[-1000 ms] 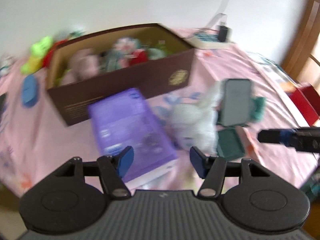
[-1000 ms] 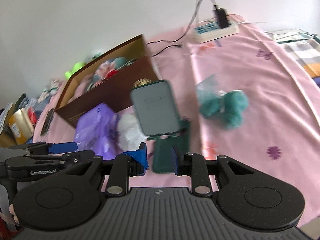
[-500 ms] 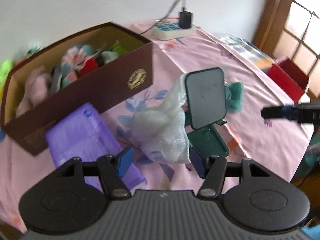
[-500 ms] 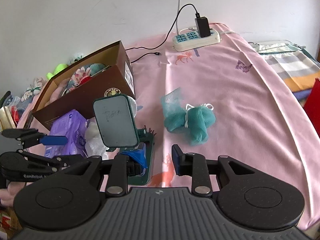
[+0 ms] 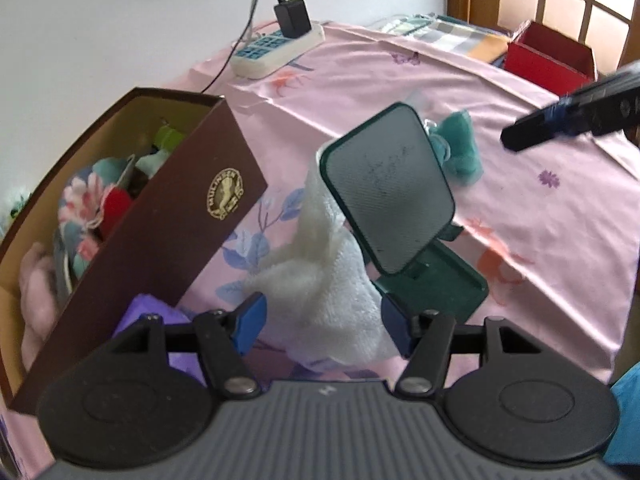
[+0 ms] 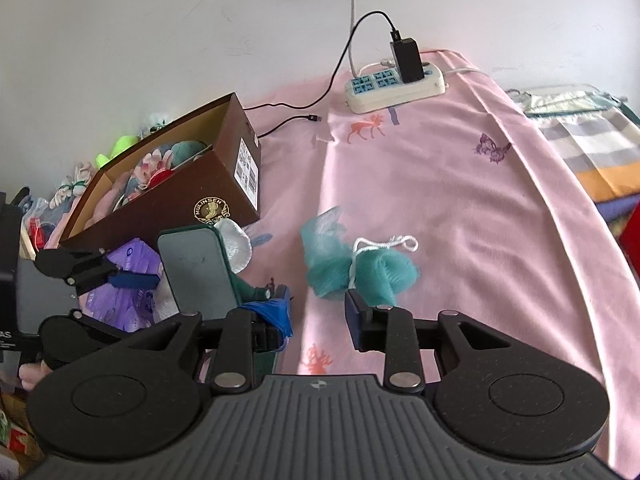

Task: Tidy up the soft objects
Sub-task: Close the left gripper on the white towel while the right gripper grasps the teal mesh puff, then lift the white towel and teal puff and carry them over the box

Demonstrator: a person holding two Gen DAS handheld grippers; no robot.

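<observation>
Lying crumpled on the pink tablecloth (image 5: 400, 92), a white fluffy towel (image 5: 320, 280) is framed by the parted blue pads of the left gripper (image 5: 322, 322), which are seen apart from its pile on both sides. The towel's fleecy folds rise to a peak against the back of a dark green tilted mirror stand (image 5: 388, 192), whose open base sits just beside it. A teal mesh bath pouf (image 6: 356, 268) with a white cord loop is shown further out on the cloth, just beyond the right gripper (image 6: 318, 316), whose jaws have just been opening with nothing between them. At the table's left side a brown cardboard box (image 5: 168, 232) with a gold emblem is packed with soft items: a pink plush, floral fabric, something red and something teal. A purple packet (image 6: 128, 284) is tucked against the box's near wall. A white power strip (image 6: 394, 84) is set at the far edge by the wall.
</observation>
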